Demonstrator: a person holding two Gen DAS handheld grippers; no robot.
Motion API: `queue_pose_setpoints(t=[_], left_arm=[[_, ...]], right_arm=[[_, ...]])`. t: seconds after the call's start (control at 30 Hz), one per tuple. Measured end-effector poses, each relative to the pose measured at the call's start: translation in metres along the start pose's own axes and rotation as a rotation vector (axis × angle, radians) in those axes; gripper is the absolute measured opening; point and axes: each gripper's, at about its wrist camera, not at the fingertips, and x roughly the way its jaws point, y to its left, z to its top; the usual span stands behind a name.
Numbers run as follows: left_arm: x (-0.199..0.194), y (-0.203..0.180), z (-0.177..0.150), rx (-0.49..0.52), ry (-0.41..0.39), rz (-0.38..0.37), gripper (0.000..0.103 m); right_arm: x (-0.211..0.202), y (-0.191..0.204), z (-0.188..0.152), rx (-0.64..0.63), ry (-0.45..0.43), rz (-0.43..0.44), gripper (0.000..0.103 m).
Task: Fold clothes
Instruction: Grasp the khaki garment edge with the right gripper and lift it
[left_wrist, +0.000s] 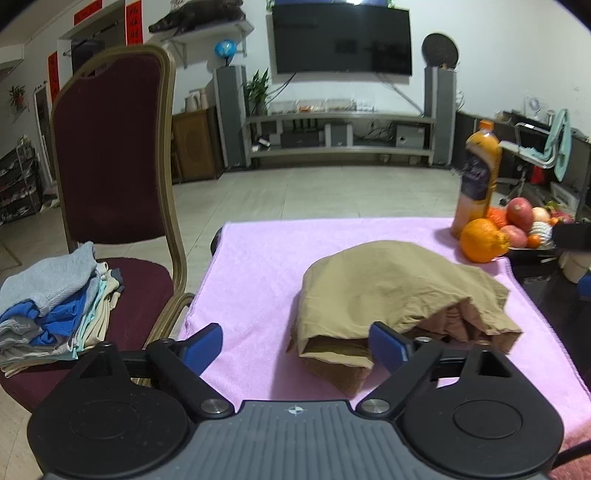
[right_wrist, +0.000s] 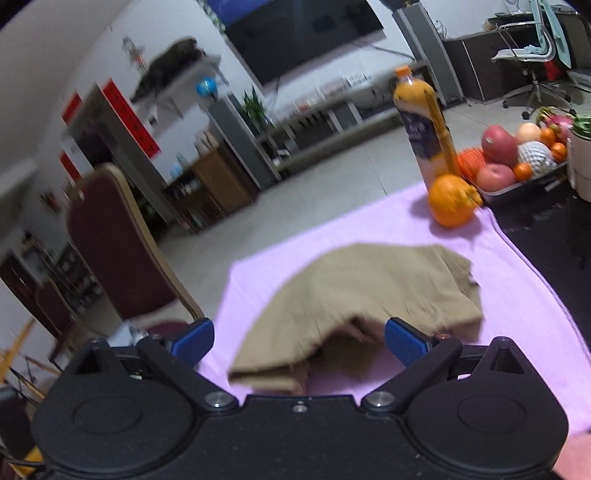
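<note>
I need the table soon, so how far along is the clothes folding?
Done: the tan garment lies folded on the pink towel, and a stack of folded clothes sits on the maroon chair. In hand: nothing; the left gripper and right gripper are both open and empty. Left: probably moving the tan garment onto the stack.

Both wrist cameras look forward and downward along their fingers, close over the counter's near edge. Shared: tan garment (left_wrist: 399, 291) at 12 o'clock, juice bottle (right_wrist: 424, 129) at 2 o'clock.
</note>
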Motion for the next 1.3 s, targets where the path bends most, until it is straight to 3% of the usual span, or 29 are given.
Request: queue_pose_setpoints(t=[0.1,0.2,0.3,0.4,0.47,0.57,0.63,0.7,0.83,0.97,1.1,1.17,1.2,1.23,1.3], left_arm=[[0.028,0.000,-0.005,-0.023,0.092,-0.015,0.075],[0.048,-0.001,-0.014,-0.026,0.145,-0.022,0.075],[0.055,-0.003,-0.015,0.001,0.135,-0.026,0.074],[0.052,-0.004,-0.014,0.036,0.051,-0.031,0.074],[0.054,-0.002,-0.012,0.051,0.020,-0.076,0.075],[0.063,0.004,-0.011,0.022,0.051,-0.133,0.067],[0.073,0.006,-0.011,0.011,0.096,-0.151,0.054],[0.081,0.007,-0.010,0.017,0.126,-0.145,0.050],[0.085,0.012,-0.007,0.020,0.118,-0.169,0.050],[0.085,0.013,0.003,0.070,0.077,-0.176,0.053],[0.085,0.024,0.006,0.078,0.026,-0.213,0.057],[0.089,0.034,-0.001,0.037,0.045,-0.232,0.057],[0.091,0.039,-0.004,0.016,0.058,-0.242,0.057],[0.094,0.044,-0.007,-0.006,0.071,-0.251,0.057],[0.097,0.048,-0.011,-0.022,0.100,-0.270,0.057]], right_arm=[[0.020,-0.016,0.002,0.049,0.006,0.025,0.100],[0.042,-0.037,0.000,0.132,0.031,0.048,0.094],[0.064,-0.062,-0.006,0.246,0.067,0.064,0.081],[0.081,-0.080,-0.014,0.345,0.102,0.057,0.069],[0.093,-0.092,-0.021,0.429,0.121,0.063,0.056],[0.109,-0.112,-0.032,0.578,0.120,0.062,0.050],[0.117,-0.123,-0.041,0.676,0.114,0.067,0.050],[0.126,-0.131,-0.049,0.767,0.109,0.072,0.051],[0.139,-0.139,-0.056,0.888,0.060,0.058,0.059],[0.146,-0.151,-0.061,1.033,-0.003,0.051,0.059],[0.145,-0.143,-0.048,0.972,-0.053,-0.001,0.046],[0.146,-0.143,-0.041,0.996,-0.049,0.041,0.046],[0.145,-0.143,-0.037,1.011,-0.052,0.070,0.050],[0.143,-0.141,-0.032,1.002,-0.053,0.070,0.069],[0.139,-0.137,-0.030,0.994,-0.048,0.042,0.086]])
